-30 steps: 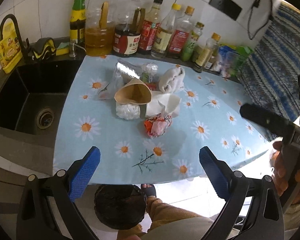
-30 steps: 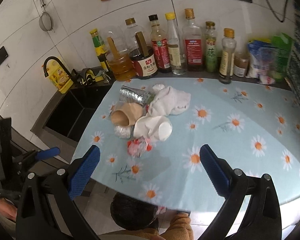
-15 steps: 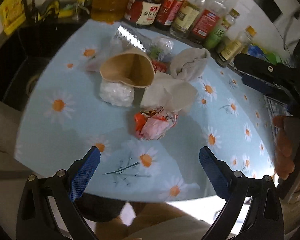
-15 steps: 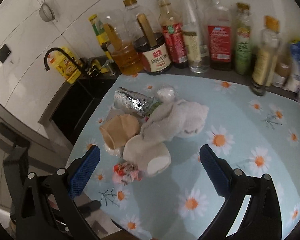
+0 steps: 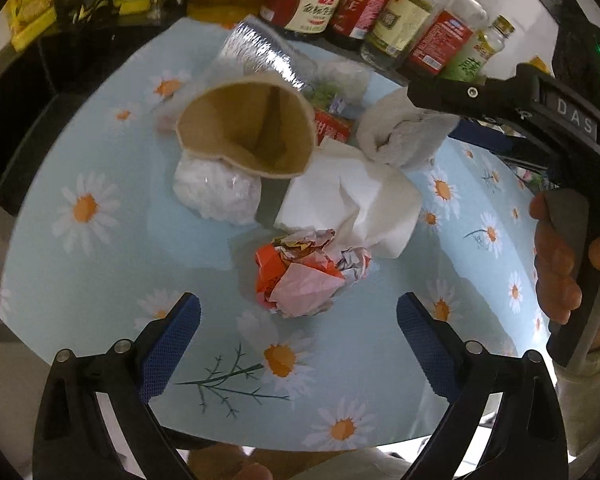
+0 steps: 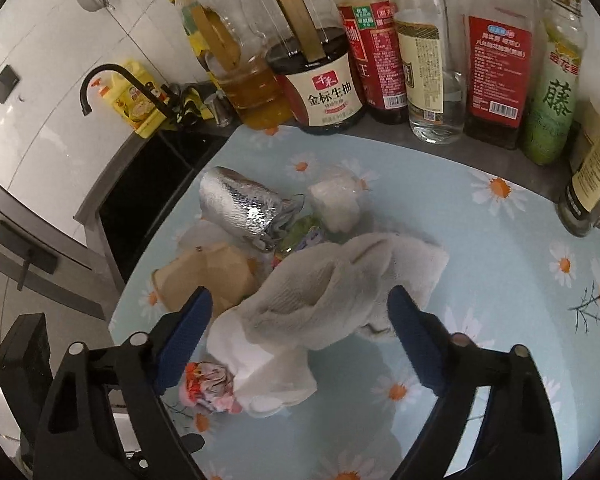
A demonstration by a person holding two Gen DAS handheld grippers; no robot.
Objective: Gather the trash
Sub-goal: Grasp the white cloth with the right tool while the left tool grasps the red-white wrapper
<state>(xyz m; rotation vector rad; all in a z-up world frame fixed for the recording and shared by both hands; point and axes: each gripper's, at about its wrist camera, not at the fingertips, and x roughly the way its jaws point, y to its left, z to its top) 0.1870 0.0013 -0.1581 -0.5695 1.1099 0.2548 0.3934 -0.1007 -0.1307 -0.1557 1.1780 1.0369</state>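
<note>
Both my grippers angled down, jaws apart

My left gripper holds its jaws wide, nothing between the pads; my right gripper has just been narrowing its jaws, pads not yet pressing

left tool: black frame | blue textured pads | silver screws | right tool: same

Daisy-print tablecloth bears crumpled trash and bottles.

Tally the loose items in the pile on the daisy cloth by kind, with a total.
Crumpled paper or tissue: 2, white tissue, red-and-pink wrapper
Paper cup: 1
Foil roll: 1
Cloth rag: 1
Clear plastic wads: 2
Total: 7; smaller packets underneath are partly hidden.
</note>
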